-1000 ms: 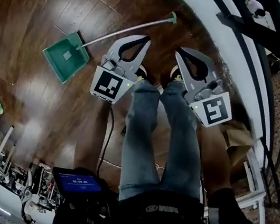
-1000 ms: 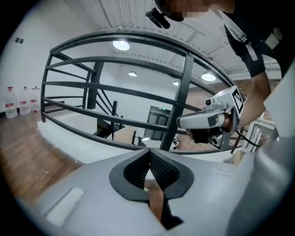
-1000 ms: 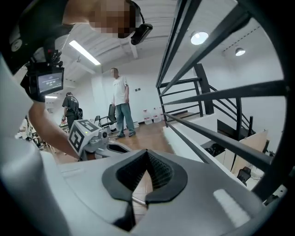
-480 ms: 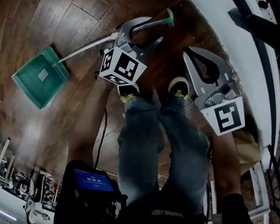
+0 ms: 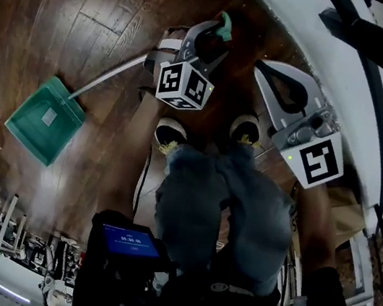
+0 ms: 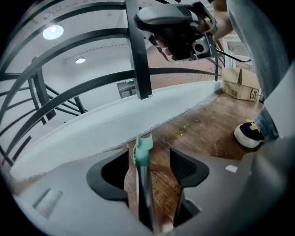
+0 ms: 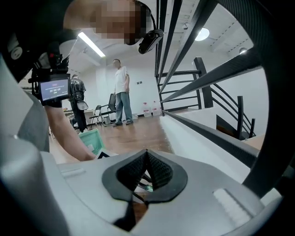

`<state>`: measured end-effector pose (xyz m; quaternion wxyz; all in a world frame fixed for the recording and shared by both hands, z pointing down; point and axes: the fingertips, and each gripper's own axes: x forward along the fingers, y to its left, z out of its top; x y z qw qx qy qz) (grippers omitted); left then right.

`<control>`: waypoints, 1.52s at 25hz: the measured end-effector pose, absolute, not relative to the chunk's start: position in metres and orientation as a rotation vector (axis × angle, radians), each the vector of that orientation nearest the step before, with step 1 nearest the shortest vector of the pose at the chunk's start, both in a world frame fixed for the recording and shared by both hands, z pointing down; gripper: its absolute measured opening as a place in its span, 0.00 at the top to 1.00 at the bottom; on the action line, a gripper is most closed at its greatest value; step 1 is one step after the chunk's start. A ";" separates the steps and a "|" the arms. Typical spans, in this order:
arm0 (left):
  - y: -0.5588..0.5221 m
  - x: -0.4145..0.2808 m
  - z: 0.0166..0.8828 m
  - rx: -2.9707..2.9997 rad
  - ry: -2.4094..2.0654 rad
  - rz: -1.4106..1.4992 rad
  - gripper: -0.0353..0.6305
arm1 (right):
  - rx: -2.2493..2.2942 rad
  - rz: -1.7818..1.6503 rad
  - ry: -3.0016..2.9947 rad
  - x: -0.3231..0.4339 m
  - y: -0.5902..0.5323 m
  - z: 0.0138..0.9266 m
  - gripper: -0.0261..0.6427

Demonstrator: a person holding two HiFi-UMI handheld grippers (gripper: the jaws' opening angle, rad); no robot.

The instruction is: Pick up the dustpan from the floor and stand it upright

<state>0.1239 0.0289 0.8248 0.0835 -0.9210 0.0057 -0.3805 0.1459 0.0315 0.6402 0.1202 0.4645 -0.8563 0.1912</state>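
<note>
A green dustpan [image 5: 45,118] lies flat on the wooden floor, and its long grey handle [image 5: 109,77] runs up and to the right to a green tip [image 5: 225,24]. My left gripper [image 5: 211,33] is low over that end. In the left gripper view the handle [image 6: 144,193] and its tip [image 6: 142,150] lie between the jaws, close to the left pad [image 6: 115,173]. The jaws are opening and stand wide, and the pads do not press the handle. My right gripper [image 5: 283,80] hovers to the right, shut and empty, pads together [image 7: 147,162]. The pan [image 7: 91,139] shows behind it.
A white curved stair base [image 5: 323,69] with black railings [image 6: 138,55] bounds the floor just beyond the handle's tip. The person's two shoes [image 5: 169,132] [image 5: 245,129] stand beside the grippers. A cardboard box [image 6: 239,85] sits by the base. Another person [image 7: 120,92] stands far off.
My left gripper has dropped to the floor, rolled, and opened around the handle's end. The right gripper has sunk too and stays shut. The dustpan has not moved on the floor.
</note>
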 end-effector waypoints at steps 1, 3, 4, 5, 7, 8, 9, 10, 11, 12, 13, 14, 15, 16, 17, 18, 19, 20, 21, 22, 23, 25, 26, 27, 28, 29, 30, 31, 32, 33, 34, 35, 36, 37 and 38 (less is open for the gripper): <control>0.027 0.127 0.828 -2.727 0.028 -1.127 0.49 | 1.364 0.557 -2.501 0.147 0.032 0.640 0.96; 0.022 0.133 0.831 -2.720 0.069 -1.111 0.51 | 1.367 0.546 -2.503 0.149 0.032 0.640 0.96; 0.019 0.135 0.832 -2.720 0.095 -1.107 0.53 | 1.366 0.539 -2.502 0.150 0.033 0.639 0.96; 0.015 0.137 0.833 -2.712 0.122 -1.106 0.59 | 1.367 0.531 -2.500 0.151 0.033 0.639 0.96; 0.009 0.138 0.834 -2.688 0.159 -1.103 0.72 | 1.372 0.517 -2.495 0.152 0.034 0.638 0.96; 0.008 0.138 0.834 -2.684 0.164 -1.103 0.74 | 1.375 0.508 -2.496 0.152 0.034 0.637 0.96; 0.007 0.138 0.834 -2.681 0.165 -1.102 0.74 | 1.378 0.496 -2.502 0.151 0.032 0.635 0.96; 0.006 0.138 0.832 -2.679 0.168 -1.098 0.74 | 1.383 0.481 -2.510 0.150 0.031 0.632 0.96; 0.004 0.137 0.828 -2.677 0.176 -1.087 0.75 | 1.388 0.465 -2.517 0.149 0.029 0.628 0.96; 0.002 0.136 0.820 -2.676 0.189 -1.069 0.75 | 1.395 0.452 -2.522 0.148 0.028 0.624 0.96; -0.001 0.135 0.807 -2.681 0.206 -1.048 0.75 | 1.405 0.446 -2.525 0.147 0.027 0.617 0.96; -0.004 0.133 0.791 -2.691 0.227 -1.024 0.75 | 1.415 0.449 -2.525 0.146 0.027 0.609 0.96; -0.007 0.129 0.770 -2.706 0.252 -1.001 0.75 | 1.426 0.458 -2.524 0.144 0.027 0.597 0.96; -0.010 0.123 0.746 -2.723 0.279 -0.978 0.75 | 1.437 0.471 -2.525 0.141 0.027 0.581 0.96; -0.014 0.116 0.719 -2.741 0.312 -0.960 0.75 | 1.441 0.483 -2.531 0.136 0.027 0.562 0.96; -0.018 0.106 0.691 -2.759 0.351 -0.944 0.75 | 1.433 0.491 -2.540 0.128 0.028 0.540 0.96; -0.022 0.093 0.660 -2.778 0.400 -0.931 0.75 | 1.412 0.491 -2.554 0.119 0.029 0.517 0.96; -0.026 0.079 0.628 -2.800 0.459 -0.920 0.75 | 1.386 0.486 -2.574 0.109 0.029 0.491 0.96; -0.031 0.063 0.596 -2.822 0.521 -0.910 0.75 | 1.362 0.478 -2.598 0.098 0.029 0.464 0.96; -0.034 0.047 0.565 -2.841 0.578 -0.902 0.75 | 1.340 0.472 -2.620 0.087 0.030 0.437 0.96; -0.035 0.030 0.536 -2.852 0.625 -0.894 0.75 | 1.318 0.466 -2.642 0.075 0.030 0.410 0.96; -0.036 -0.002 0.487 -2.863 0.697 -0.877 0.75 | 1.267 0.448 -2.684 0.048 0.030 0.362 0.96; -0.036 -0.018 0.466 -2.867 0.727 -0.866 0.75 | 1.238 0.437 -2.704 0.034 0.029 0.341 0.96; -0.035 -0.032 0.448 -2.870 0.754 -0.854 0.75 | 1.209 0.426 -2.722 0.021 0.028 0.323 0.96; -0.035 -0.044 0.432 -2.872 0.780 -0.840 0.75 | 1.181 0.417 -2.738 0.007 0.026 0.307 0.96; -0.035 -0.055 0.418 -2.874 0.804 -0.823 0.75 | 1.154 0.408 -2.753 -0.005 0.025 0.293 0.96; -0.034 -0.065 0.406 -2.877 0.829 -0.804 0.74 | 1.127 0.399 -2.768 -0.016 0.024 0.280 0.96; -0.034 -0.073 0.395 -2.879 0.854 -0.781 0.74 | 1.101 0.389 -2.783 -0.026 0.023 0.269 0.96; -0.034 -0.080 0.384 -2.881 0.880 -0.755 0.74 | 1.076 0.379 -2.796 -0.035 0.023 0.260 0.96; -0.033 -0.086 0.375 -2.885 0.907 -0.733 0.74 | 1.052 0.370 -2.806 -0.043 0.023 0.252 0.96; -0.031 -0.091 0.367 -2.890 0.935 -0.719 0.74 | 1.030 0.363 -2.812 -0.050 0.024 0.246 0.96; -0.029 -0.096 0.360 -2.897 0.958 -0.706 0.74 | 1.010 0.358 -2.815 -0.056 0.025 0.241 0.96; -0.027 -0.100 0.352 -2.904 0.975 -0.682 0.74 | 0.993 0.355 -2.815 -0.062 0.026 0.237 0.96; -0.025 -0.102 0.344 -2.910 0.986 -0.639 0.74 | 0.979 0.353 -2.815 -0.068 0.027 0.233 0.96; -0.024 -0.104 0.335 -2.915 0.993 -0.587 0.74 | 0.966 0.353 -2.816 -0.074 0.028 0.229 0.96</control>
